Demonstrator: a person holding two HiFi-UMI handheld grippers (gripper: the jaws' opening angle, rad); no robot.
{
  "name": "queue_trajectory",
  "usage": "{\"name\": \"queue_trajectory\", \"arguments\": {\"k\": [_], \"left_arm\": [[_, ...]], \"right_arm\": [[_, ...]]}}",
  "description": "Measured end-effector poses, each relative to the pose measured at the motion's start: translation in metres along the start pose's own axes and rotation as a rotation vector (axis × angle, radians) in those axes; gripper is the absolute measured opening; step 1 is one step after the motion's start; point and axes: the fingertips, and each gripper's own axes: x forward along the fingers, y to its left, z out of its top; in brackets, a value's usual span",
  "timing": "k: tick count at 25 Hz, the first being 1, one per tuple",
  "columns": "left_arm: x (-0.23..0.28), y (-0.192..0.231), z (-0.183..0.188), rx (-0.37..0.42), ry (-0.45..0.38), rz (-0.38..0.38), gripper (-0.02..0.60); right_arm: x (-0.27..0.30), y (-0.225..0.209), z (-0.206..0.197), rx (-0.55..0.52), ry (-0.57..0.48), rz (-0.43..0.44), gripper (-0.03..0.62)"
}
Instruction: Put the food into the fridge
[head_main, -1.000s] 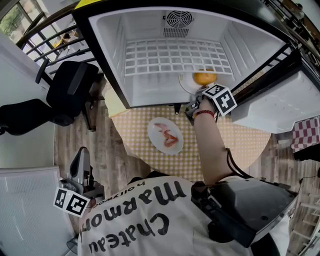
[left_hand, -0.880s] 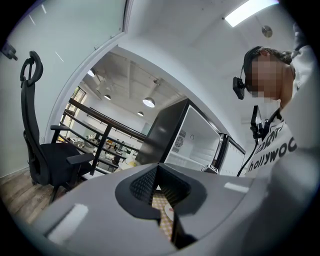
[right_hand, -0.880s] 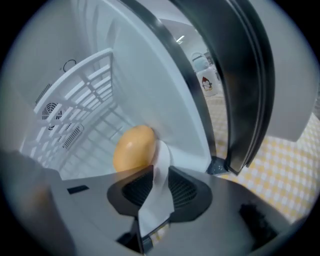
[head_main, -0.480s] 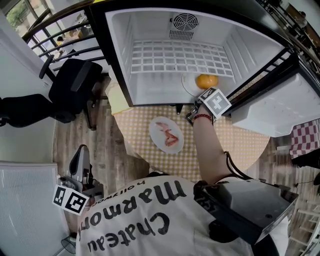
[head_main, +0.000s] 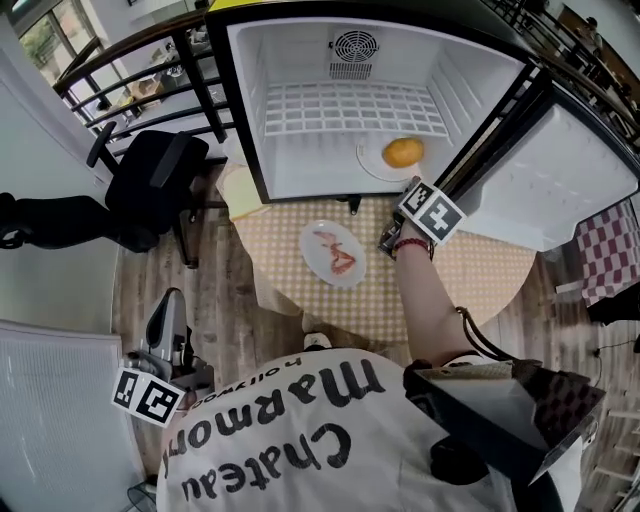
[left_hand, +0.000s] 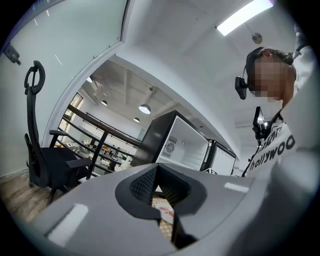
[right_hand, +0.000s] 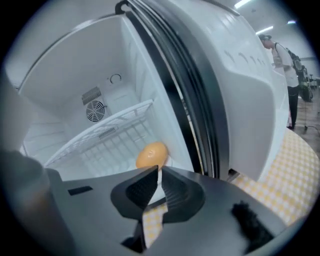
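Checked table (head_main: 480, 285), right tongs (head_main: 386, 238) closed, empty, near fridge (head_main: 290, 172)

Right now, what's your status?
Right gripper outside fridge, jaws shut, empty. Left gripper low, shut, empty. Orange food plated inside fridge; red food plate on table. Nothing blocking.

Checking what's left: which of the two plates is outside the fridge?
The plate of red food on the checked table; the other plate, holding the orange item, sits inside.
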Motion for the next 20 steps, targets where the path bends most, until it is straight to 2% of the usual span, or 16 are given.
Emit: {"name": "queue_trajectory", "arguments": {"k": [4, 6, 11, 16, 20], "left_arm": [[-0.023, -0.018, -0.006, 0.004, 0.011, -0.036, 0.005], [-0.034, -0.028, -0.009, 0.013, 0.020, -0.058, 0.005], [-0.055, -0.049, -0.016, -0.007, 0.010, -0.124, 0.005], [-0.078, -0.079, -0.032, 0.011, 0.043, -0.194, 0.005], [-0.101, -0.096, -0.045, -0.002, 0.057, -0.230, 0.005]], "right_arm": [[-0.046, 0.009, -0.006, -0.050, -0.018, 0.161, 0.028], [-0.074, 0.011, -0.018, -0.108, 0.001, 0.210, 0.020], [-0.146, 0.013, -0.038, -0.220, 0.009, 0.291, 0.015], [-0.212, 0.010, -0.049, -0.228, -0.018, 0.362, 0.015], [-0.253, 0.001, -0.058, -0.244, -0.032, 0.375, 0.015]]}}
